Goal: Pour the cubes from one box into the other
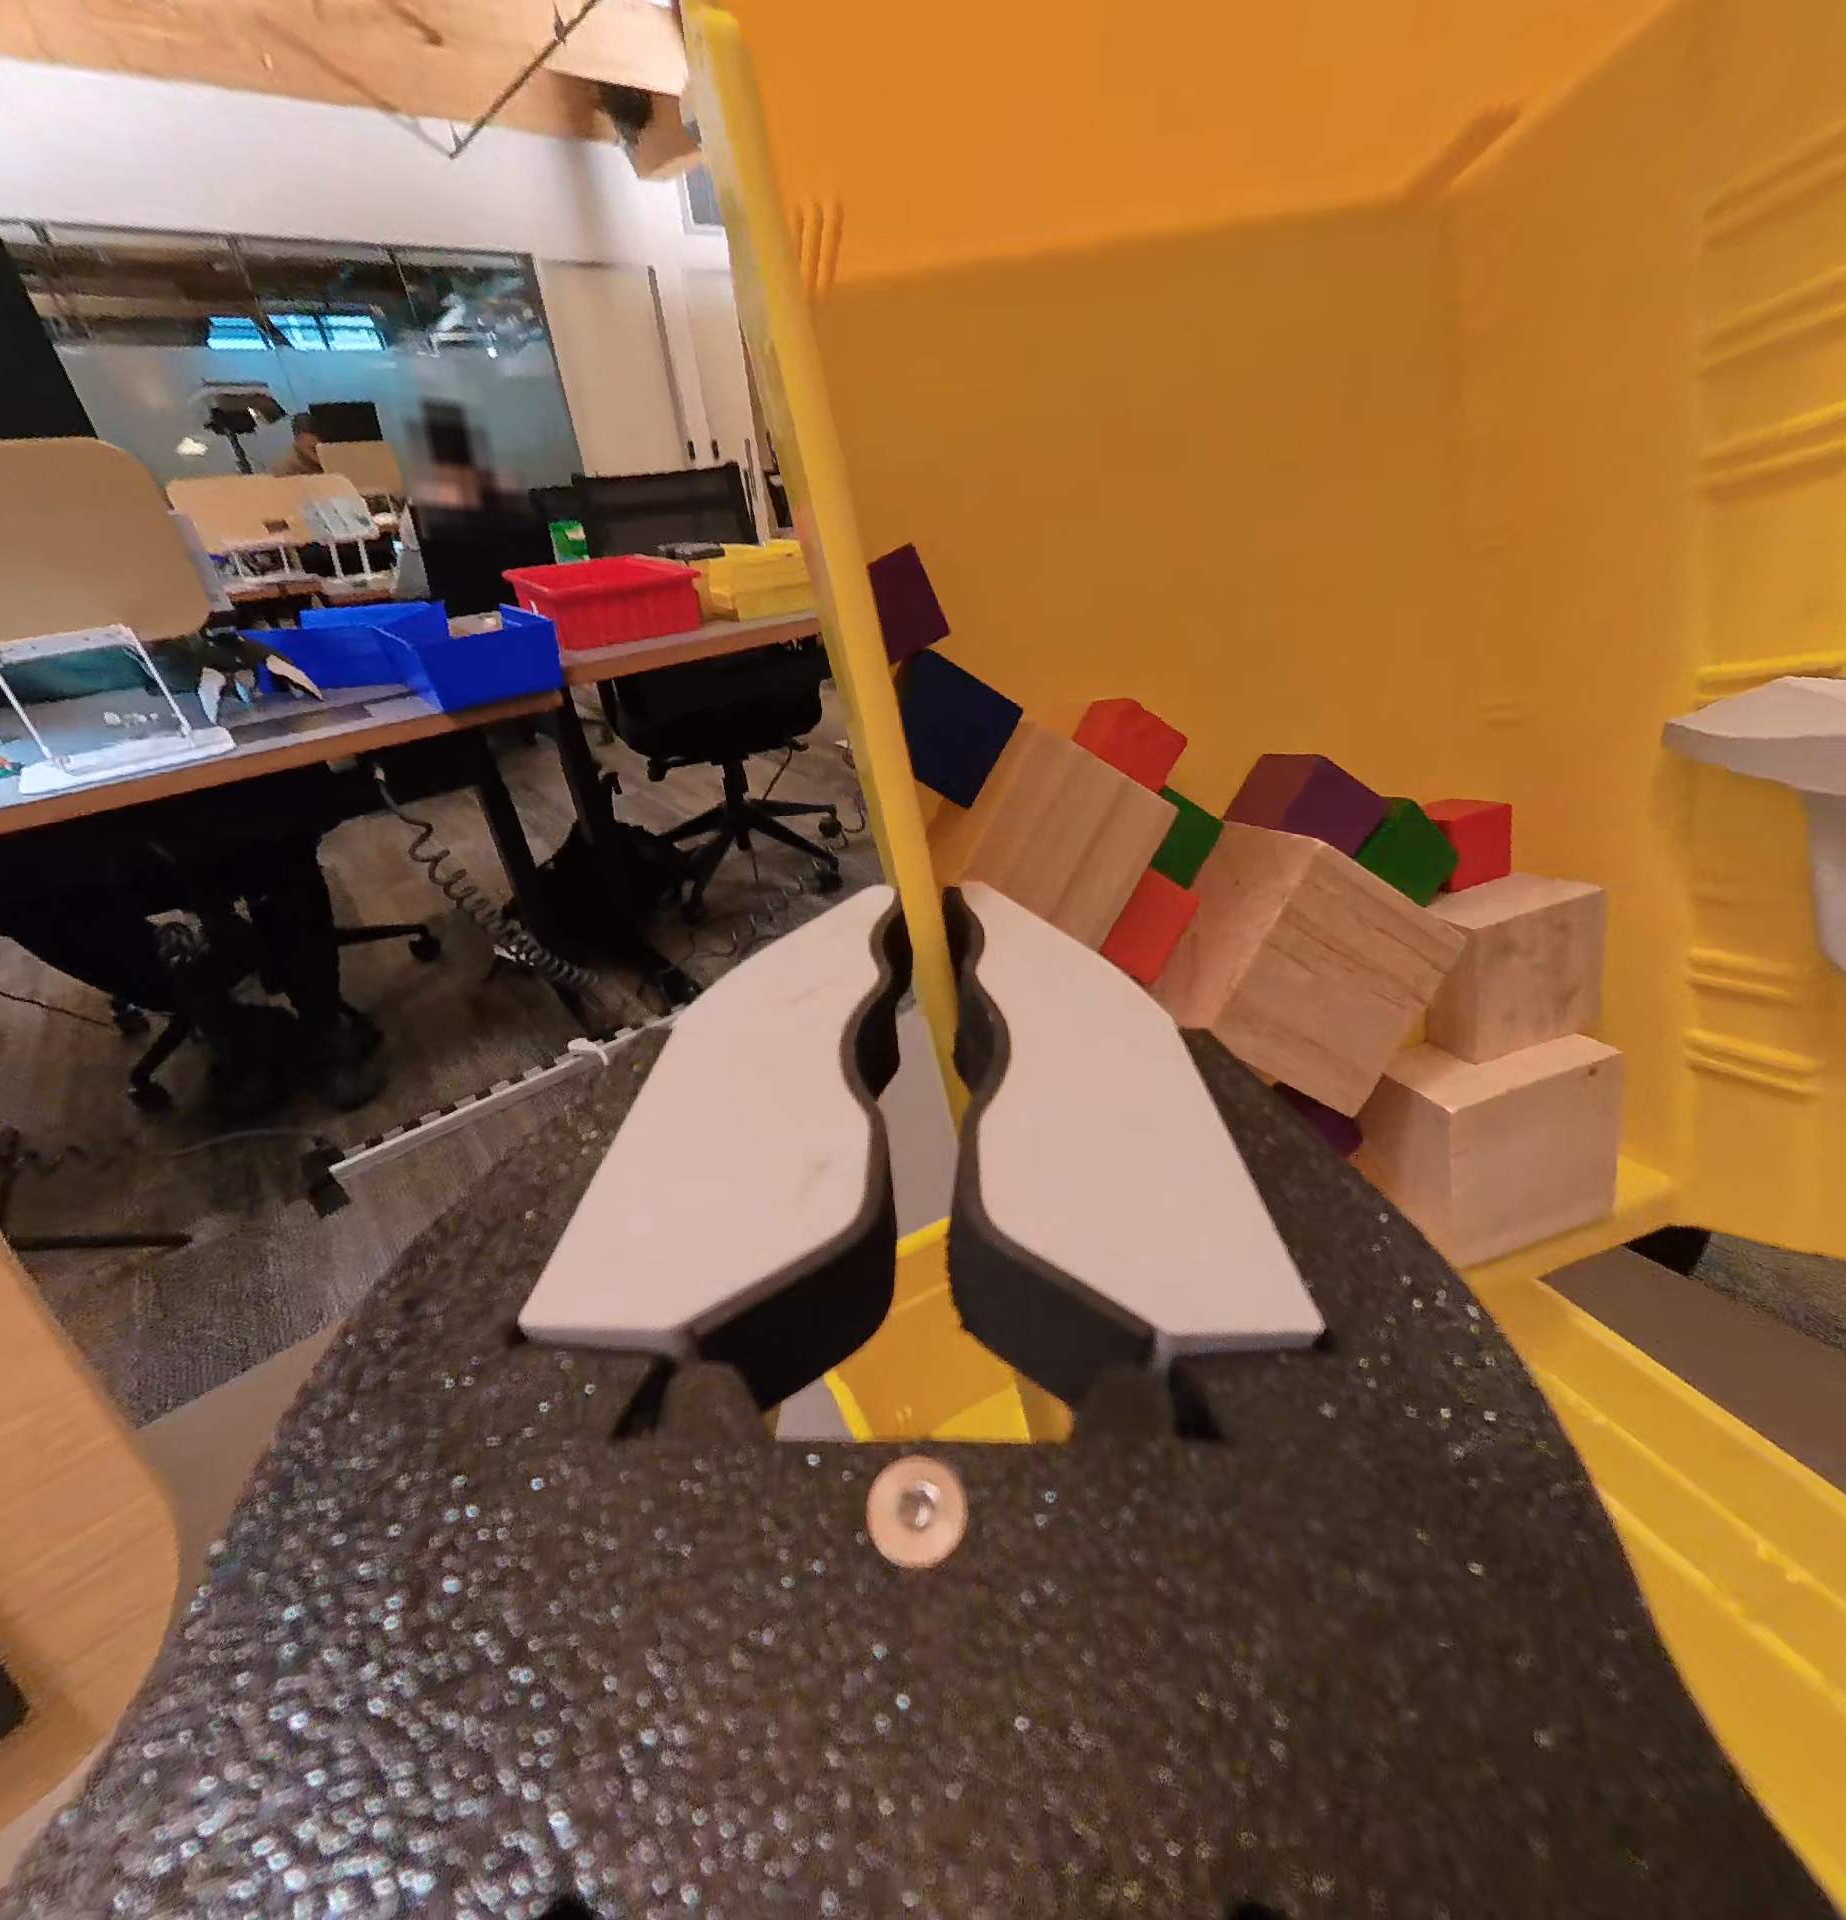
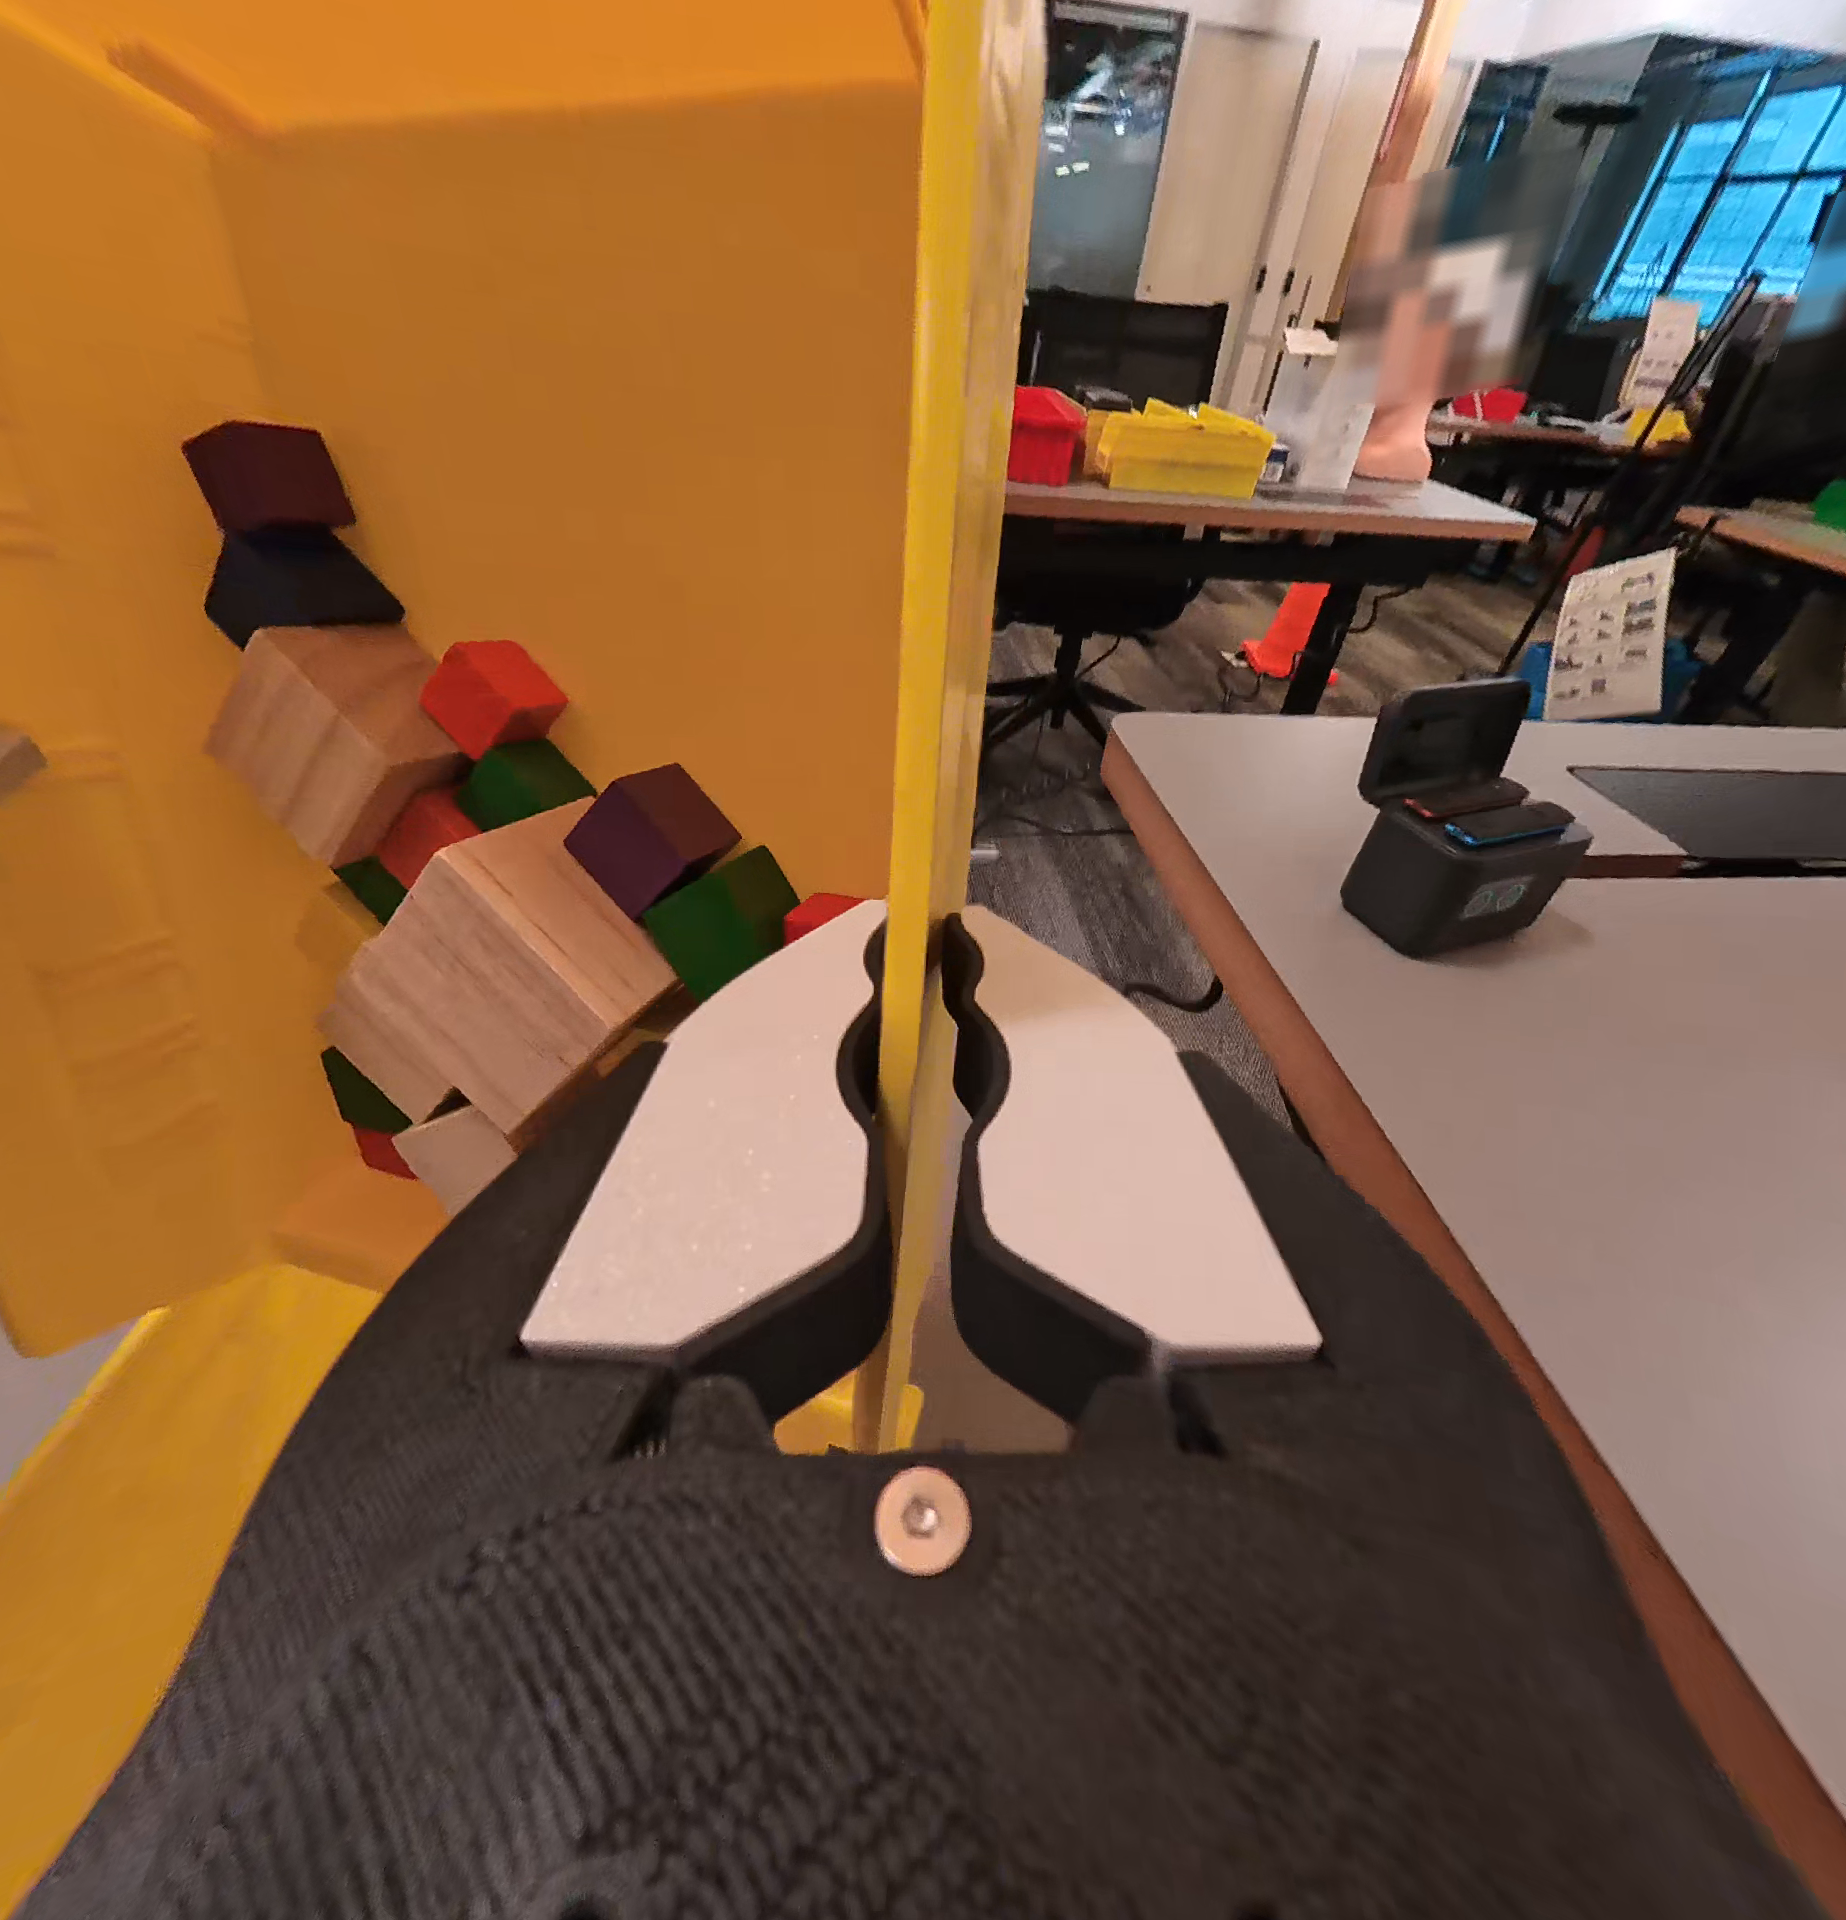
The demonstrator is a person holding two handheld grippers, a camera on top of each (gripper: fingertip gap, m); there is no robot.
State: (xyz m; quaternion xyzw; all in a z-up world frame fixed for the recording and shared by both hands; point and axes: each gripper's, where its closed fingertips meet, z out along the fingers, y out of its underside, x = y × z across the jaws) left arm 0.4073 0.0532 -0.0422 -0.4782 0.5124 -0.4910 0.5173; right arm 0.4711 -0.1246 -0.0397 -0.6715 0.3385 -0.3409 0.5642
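Note:
A yellow box [image 1: 1158, 499] is tipped steeply, its open side toward me. My left gripper [image 1: 927, 914] is shut on its left wall, my right gripper [image 2: 914, 935] on its right wall [image 2: 945, 520]. Inside, several cubes lie piled against the lower wall: plain wooden ones [image 1: 1303, 956], and small red [image 1: 1132, 740], green [image 1: 1402, 850], purple [image 1: 1324, 802] and dark blue [image 1: 955, 722] ones. The same pile [image 2: 503, 956] shows in the right wrist view. Part of a second yellow box [image 1: 1667, 1455] lies just below the tipped one. The tip of the other gripper [image 1: 1823, 769] shows at the far wall.
A grey table [image 2: 1521, 1195] with a wooden edge lies at the right, with a small dark open case [image 2: 1459, 821] on it. Behind are desks with red [image 1: 607, 597], blue [image 1: 462, 649] and yellow [image 2: 1179, 447] bins, office chairs and a person at a distance.

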